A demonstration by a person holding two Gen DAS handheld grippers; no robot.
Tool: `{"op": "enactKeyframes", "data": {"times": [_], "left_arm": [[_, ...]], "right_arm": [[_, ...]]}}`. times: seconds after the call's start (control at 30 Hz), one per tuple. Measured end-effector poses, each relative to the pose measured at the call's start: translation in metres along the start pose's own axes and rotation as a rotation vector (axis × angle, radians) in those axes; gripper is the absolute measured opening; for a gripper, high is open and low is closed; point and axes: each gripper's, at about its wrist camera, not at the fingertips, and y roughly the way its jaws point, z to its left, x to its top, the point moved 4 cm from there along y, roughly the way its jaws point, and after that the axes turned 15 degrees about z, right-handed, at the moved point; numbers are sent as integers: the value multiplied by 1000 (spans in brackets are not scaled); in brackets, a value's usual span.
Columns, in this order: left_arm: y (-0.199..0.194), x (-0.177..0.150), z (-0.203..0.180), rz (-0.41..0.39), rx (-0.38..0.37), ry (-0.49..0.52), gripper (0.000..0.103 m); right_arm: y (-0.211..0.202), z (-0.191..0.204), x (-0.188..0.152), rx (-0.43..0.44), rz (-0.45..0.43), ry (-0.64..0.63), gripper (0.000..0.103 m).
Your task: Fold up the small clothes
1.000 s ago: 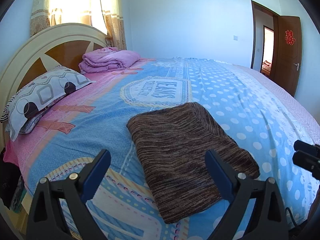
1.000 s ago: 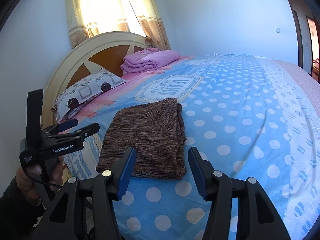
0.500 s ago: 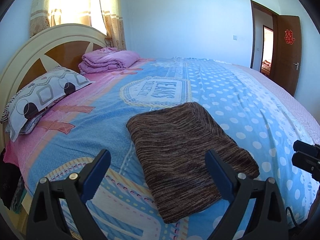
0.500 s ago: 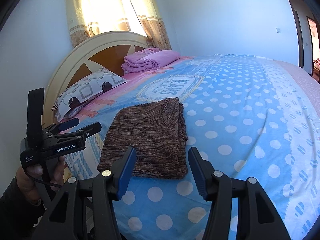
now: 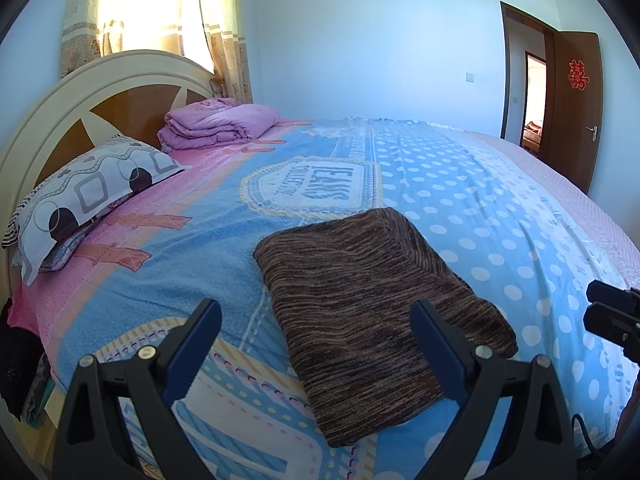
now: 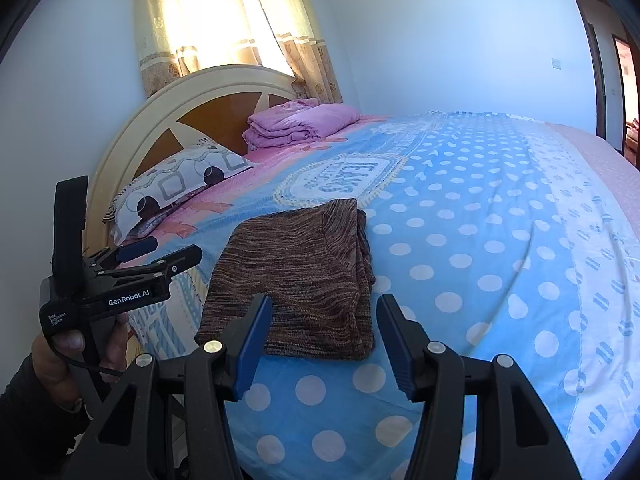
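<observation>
Brown knit garment already folded on the bed, both grippers idle.

The brown knit garment (image 5: 372, 312) lies as a neat layered rectangle at centre frame on the bedspread (image 5: 500, 216); folding looks done, nothing else visibly awaits. The left gripper (image 5: 316, 344) and right gripper (image 6: 324, 340) hover at the lower frame edge, jaws spread, pinching nothing.
</observation>
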Motion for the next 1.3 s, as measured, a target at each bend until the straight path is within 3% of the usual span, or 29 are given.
{"op": "enactKeyframes", "data": {"times": [0.83, 1.3], "left_arm": [[-7, 3, -3, -18, -12, 25, 102], [-12, 9, 16, -38, 10, -24, 103]], "right_arm": [[-4, 1, 2, -7, -28, -4, 56], [-6, 6, 1, -13, -36, -30, 56]]}}
